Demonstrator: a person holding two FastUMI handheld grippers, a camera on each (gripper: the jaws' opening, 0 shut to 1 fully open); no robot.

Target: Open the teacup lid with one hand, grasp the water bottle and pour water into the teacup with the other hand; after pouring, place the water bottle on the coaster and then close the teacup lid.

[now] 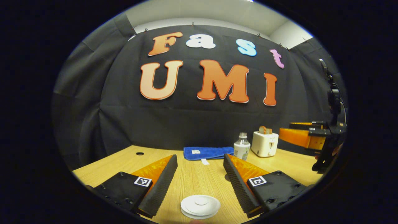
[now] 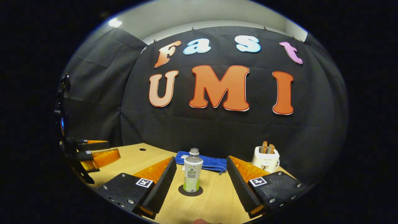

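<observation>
In the left gripper view, the left gripper (image 1: 200, 165) was seen with its jaws spread wide and nothing held between them. The white teacup lid (image 1: 200, 206) lay flat between the two fingers, close to the near edge of the wooden table (image 1: 192, 177), touched by neither. Bare tabletop was left on both sides of the lid, up to each finger. Beyond the fingertips, the water bottle (image 1: 242, 146) stood upright toward the far edge, just beside a folded blue towel (image 1: 206, 152) laid along that edge. A white toaster (image 1: 265, 143) with bread slices in its slots was seen to the right of the bottle, near the far right corner. The other gripper, the right gripper (image 1: 300, 137), was visible at the right side of the table, held above the surface.

In the right gripper view, that gripper (image 2: 201, 169) was likewise seen released, jaws wide apart. The bottle (image 2: 192, 170) stood upright on a dark round coaster (image 2: 190, 191), centred in the gap between the fingers with open room left on either side. The towel (image 2: 208, 163) lay behind it, and the toaster (image 2: 265, 158) stood at the far right corner. The left gripper (image 2: 99, 157) was seen over the left edge of the table (image 2: 214, 199). A small dark hole (image 2: 142, 149) was visible in the tabletop near the far left corner.
</observation>
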